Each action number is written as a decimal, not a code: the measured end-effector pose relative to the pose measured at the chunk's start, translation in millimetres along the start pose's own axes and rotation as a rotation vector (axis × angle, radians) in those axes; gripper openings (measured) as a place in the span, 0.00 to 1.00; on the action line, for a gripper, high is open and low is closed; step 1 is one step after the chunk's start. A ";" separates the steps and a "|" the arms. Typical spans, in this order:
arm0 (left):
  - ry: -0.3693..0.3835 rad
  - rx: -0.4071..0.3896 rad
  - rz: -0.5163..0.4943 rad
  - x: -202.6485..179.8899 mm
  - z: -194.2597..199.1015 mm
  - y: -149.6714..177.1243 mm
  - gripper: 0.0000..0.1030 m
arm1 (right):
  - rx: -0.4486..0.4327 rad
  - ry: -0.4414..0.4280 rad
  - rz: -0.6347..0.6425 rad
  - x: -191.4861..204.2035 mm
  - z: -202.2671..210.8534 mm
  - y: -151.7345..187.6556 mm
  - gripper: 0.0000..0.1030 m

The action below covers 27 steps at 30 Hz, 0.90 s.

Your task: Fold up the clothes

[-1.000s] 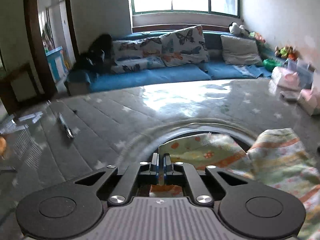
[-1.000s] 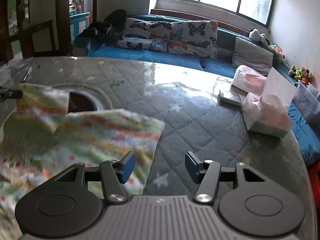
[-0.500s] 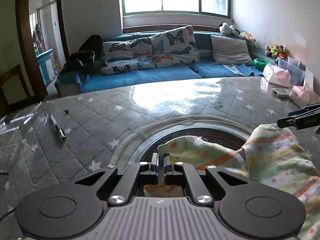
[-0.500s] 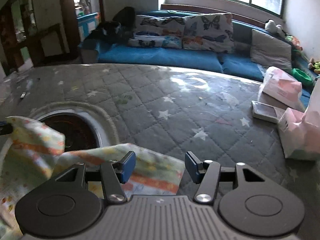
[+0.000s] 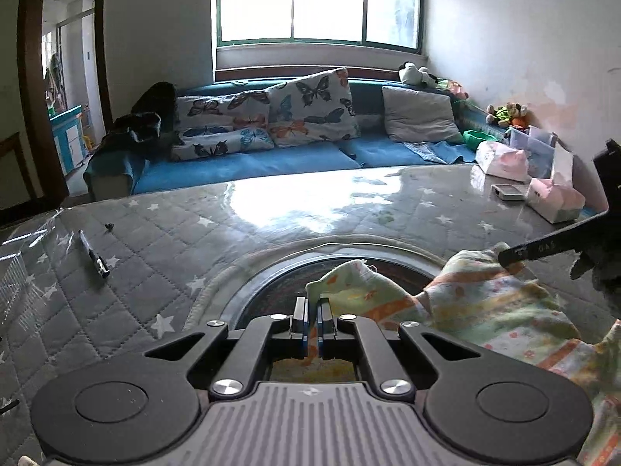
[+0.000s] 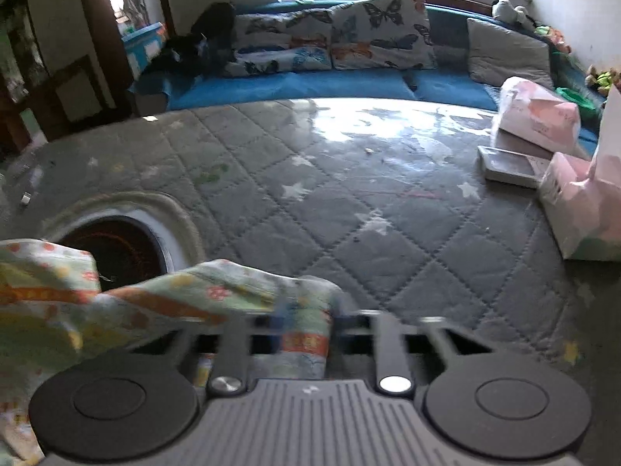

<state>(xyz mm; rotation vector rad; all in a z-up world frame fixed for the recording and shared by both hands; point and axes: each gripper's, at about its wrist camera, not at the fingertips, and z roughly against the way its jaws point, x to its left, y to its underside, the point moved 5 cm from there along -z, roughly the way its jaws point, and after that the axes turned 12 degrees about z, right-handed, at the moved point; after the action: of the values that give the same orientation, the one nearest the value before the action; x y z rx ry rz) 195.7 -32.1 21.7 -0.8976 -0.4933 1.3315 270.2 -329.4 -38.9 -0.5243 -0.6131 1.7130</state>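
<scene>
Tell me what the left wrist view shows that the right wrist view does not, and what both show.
Only the left wrist view shows the pen on the table, the window, and the right tool from the side at the cloth's far corner. Only the right wrist view shows its own tool, blurred, around a cloth edge. Both show the sofa, butterfly pillows and pink boxes.

The big round table (image 5: pixel 271 225) had a gray quilted cover with white stars, and a dark round hole (image 5: pixel 279 287) sat in its middle. A black pen (image 5: pixel 94 254) lay on the left side, far from the hole. On the right side were pink packs (image 6: pixel 537 114), a flat white box (image 6: pixel 508 166) and a pink tissue box (image 6: pixel 582 209), all close together.
</scene>
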 end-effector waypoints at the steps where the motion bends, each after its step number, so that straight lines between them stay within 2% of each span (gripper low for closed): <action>1: 0.004 -0.003 -0.002 -1.1 2.5 0.1 0.04 | -0.028 -0.016 0.023 5.1 10.1 2.6 0.08; 6: 0.057 -0.040 -0.011 -0.5 32.1 5.2 0.04 | -0.157 -0.103 0.212 39.2 70.6 27.2 0.05; 10: 0.085 -0.030 -0.048 2.4 53.7 24.4 0.04 | -0.240 -0.171 0.372 68.6 116.5 51.2 0.04; 17: 0.092 0.057 -0.118 2.9 52.4 53.9 0.04 | -0.080 -0.236 0.591 103.3 116.9 105.5 0.03; 20: 0.066 0.043 -0.124 2.9 48.7 51.0 0.04 | -0.045 -0.139 0.657 110.4 111.1 107.0 0.03; 22: 0.034 0.014 -0.122 6.1 45.9 42.7 0.04 | -0.062 -0.118 0.644 107.6 110.4 97.9 0.03; 27: -0.052 -0.062 -0.140 9.8 30.8 11.1 0.04 | -0.114 0.040 0.591 86.8 104.8 66.1 0.03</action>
<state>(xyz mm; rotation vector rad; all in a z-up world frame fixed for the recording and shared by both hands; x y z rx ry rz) 167.4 -14.4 29.3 -0.8652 -0.6300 1.2192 135.8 -269.5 -4.0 -0.8818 -0.5612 2.2208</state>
